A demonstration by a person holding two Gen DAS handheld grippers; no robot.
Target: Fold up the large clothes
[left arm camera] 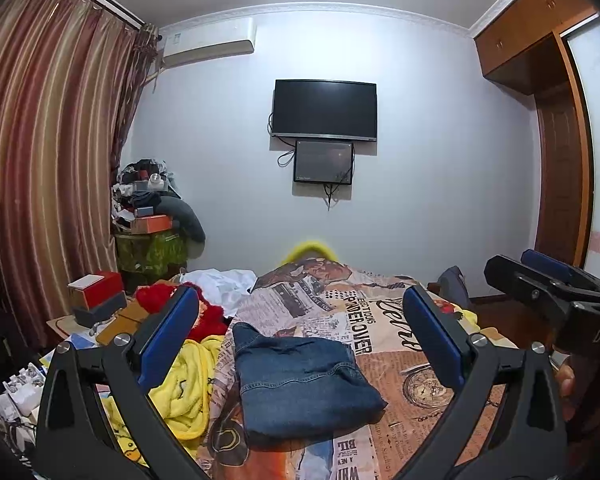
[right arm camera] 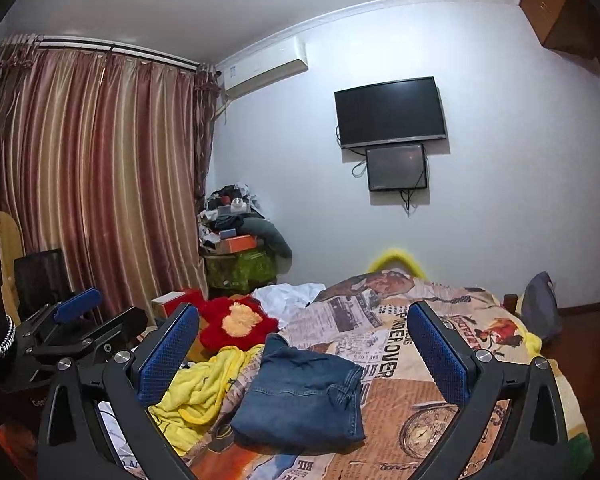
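A pair of blue jeans lies folded into a compact stack on the newspaper-print bedspread. My left gripper stands open above the near edge of the bed, the jeans lying beyond its blue pads, nothing between them. In the right wrist view the same folded jeans rest on the bedspread, and my right gripper is wide open over them without touching. Each gripper shows at the edge of the other's view: the right gripper, the left gripper.
A yellow towel is bunched left of the jeans, with a red plush toy and white cloth behind it. Boxes and clutter fill the left side. A dark bag sits at the bed's far right.
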